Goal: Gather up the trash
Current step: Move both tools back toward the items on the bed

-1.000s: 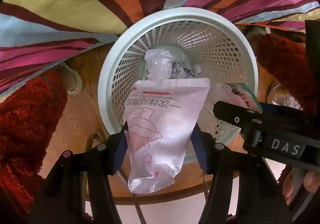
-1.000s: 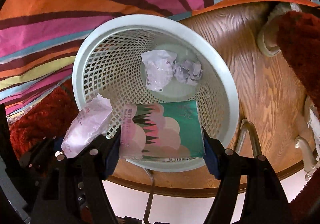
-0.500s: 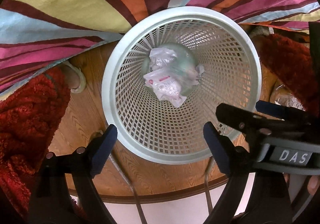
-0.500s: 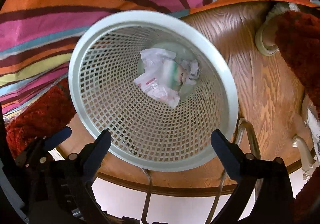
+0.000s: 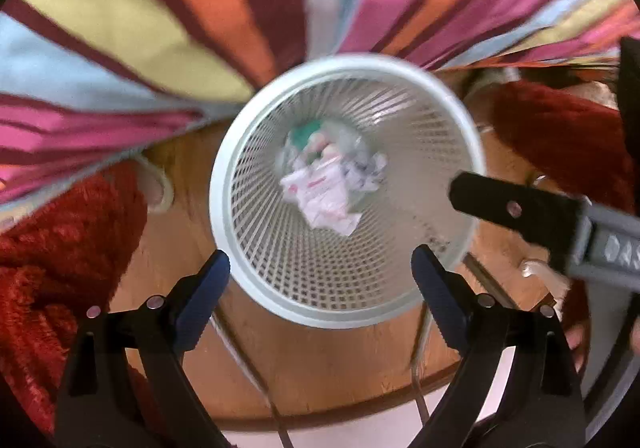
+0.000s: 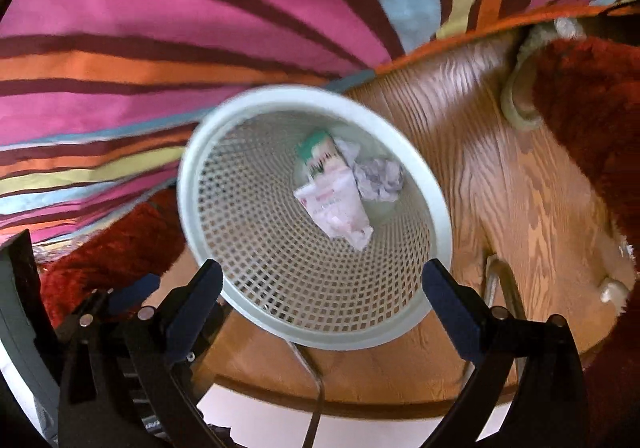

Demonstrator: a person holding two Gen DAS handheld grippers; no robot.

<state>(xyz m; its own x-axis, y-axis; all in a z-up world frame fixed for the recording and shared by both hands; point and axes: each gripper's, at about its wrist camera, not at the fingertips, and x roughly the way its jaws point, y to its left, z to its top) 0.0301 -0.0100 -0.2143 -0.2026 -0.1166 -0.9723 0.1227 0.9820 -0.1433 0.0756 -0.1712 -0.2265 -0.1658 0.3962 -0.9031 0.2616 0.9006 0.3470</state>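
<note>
Above the wastebasket (image 5: pixel 224 208), you are holding the left hand-held gripper (image 5: pixel 320 272), its jaws opening and empty, and the right hand-held gripper (image 6: pixel 322 284), spread wide and empty. The pink wrapper (image 6: pixel 340 208), green packet (image 6: pixel 316 152) and crumpled paper (image 6: pixel 380 178) are lying at its bottom; no further trash is showing.

We are holding both grippers pointing steeply downward, side by side. Our left gripper (image 5: pixel 320 270) is opening its jaws, and nothing is sitting between its blue pads (image 5: pixel 202 298). Our right gripper (image 6: pixel 322 290) is standing with its jaws spread wide and nothing gripped. In the left wrist view, the right gripper is reaching in from the right edge as a dark, blurred finger. Below it, what is probably a fingertip (image 5: pixel 576 344) of our right hand is peeking out.
</note>
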